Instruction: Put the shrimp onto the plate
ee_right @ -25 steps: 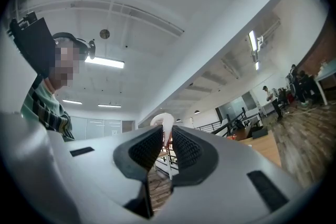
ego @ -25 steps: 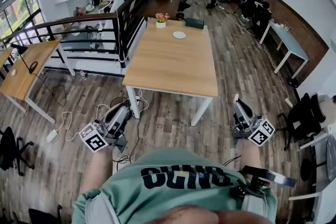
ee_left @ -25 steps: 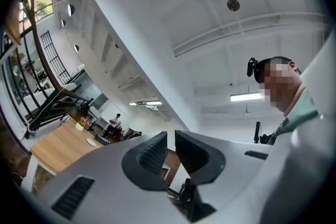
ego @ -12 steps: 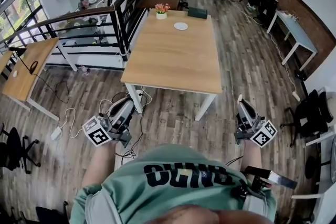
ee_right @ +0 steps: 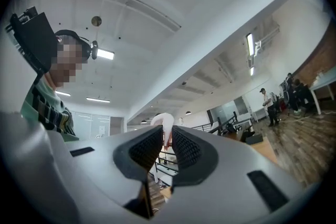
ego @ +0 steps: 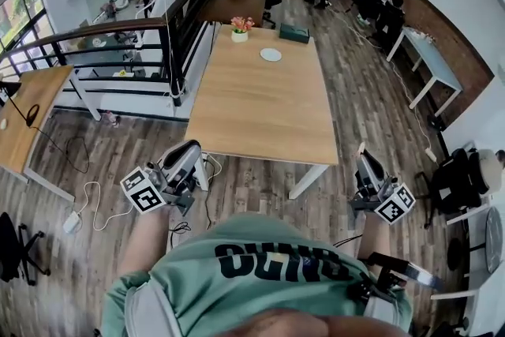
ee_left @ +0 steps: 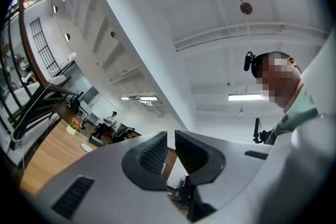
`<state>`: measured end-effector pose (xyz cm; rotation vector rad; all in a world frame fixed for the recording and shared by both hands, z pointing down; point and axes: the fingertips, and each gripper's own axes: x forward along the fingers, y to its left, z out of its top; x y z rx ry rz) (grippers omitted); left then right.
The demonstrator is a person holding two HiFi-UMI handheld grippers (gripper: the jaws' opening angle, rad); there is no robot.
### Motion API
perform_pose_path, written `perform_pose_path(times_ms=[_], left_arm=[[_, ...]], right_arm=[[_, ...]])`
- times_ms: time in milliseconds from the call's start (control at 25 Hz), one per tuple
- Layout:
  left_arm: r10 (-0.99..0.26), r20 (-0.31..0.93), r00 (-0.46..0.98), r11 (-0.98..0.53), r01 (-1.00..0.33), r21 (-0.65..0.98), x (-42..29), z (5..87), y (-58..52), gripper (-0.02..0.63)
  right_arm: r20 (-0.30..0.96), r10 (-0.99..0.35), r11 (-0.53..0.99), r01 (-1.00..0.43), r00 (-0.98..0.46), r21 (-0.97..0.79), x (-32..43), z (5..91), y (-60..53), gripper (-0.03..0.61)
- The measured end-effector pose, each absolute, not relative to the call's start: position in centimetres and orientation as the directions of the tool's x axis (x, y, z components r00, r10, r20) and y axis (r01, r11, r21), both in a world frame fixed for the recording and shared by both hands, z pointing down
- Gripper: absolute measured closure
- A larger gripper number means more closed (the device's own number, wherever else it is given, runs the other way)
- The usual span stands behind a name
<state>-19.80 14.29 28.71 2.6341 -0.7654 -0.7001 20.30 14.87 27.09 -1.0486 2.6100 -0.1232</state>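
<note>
The right gripper is closed on a small pale object with a pinkish lower part. It is partly hidden by the pads, but it appears to be the shrimp. The object sits upright between the two ribbed pads, and its rounded top projects above them.

The left gripper holds nothing. Its jaws stand a narrow gap apart, and only the room shows through the gap.

In the head view, both grippers are held out in front of the person, over the wood-plank floor and short of the table. The left gripper is near the table's near left corner. The right gripper is off the near right corner, clear of the tabletop. Each gripper carries its marker cube at the rear, nearest the person.

The plate is small, white and round. It lies on the far part of the table, well apart from both grippers. A flower pot stands beyond it to the left, and a dark box lies beyond it to the right. The near half of the tabletop is bare wood.
</note>
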Motion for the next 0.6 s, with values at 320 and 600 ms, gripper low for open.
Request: perform_pose_path(times_ms=[320, 600], left_arm=[[-0.532, -0.4, 0.746, -0.833, -0.374, 0.408, -28.5, 28.1, 6.4, 0.563], [-0.516, -0.435, 0.738, -0.842, -0.344, 0.417, -32.0, 28.9, 2.2, 0.563]], right_arm=[[-0.249, -0.717, 0.695, -0.695, -0.652, -0.184, 11.8, 25.4, 8.7, 0.522], [-0.211, -0.72, 0.692, -0.707, -0.661, -0.147, 7.8, 24.7, 5.1, 0.522]])
